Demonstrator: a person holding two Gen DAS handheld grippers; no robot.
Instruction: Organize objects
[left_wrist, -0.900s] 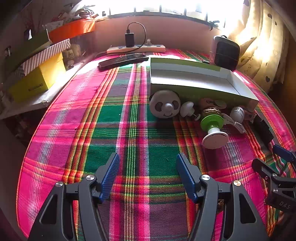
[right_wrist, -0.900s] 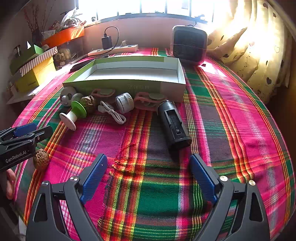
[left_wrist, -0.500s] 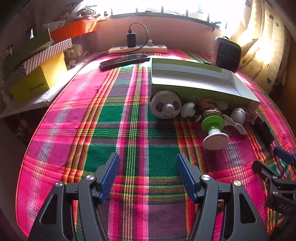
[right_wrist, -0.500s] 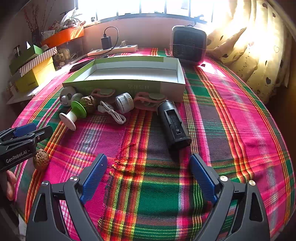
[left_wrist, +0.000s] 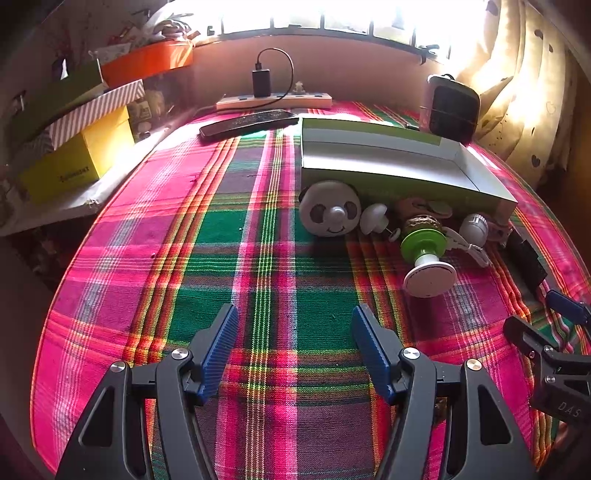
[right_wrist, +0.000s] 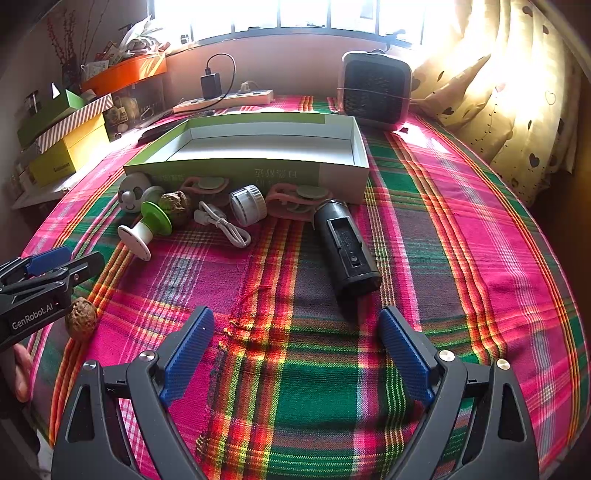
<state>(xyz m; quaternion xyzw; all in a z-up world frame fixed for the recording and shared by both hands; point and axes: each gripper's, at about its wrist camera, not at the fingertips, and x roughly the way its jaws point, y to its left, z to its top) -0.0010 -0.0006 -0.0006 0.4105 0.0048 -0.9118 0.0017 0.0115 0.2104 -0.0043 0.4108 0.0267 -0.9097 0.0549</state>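
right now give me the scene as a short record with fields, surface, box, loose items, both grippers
surface: plaid cloth in pink, green and red
box: open green and white box, nothing seen inside
loose items: panda face toy, green and white spool, white cable, white round cap, black cylinder device, all on the cloth in front of the box
stray item: walnut nearer the camera, beside the left gripper
left gripper: open, empty
right gripper: open, empty

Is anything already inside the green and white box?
No: in the right wrist view the box shows only its bare white floor, with the small items lying on the cloth in front of it.
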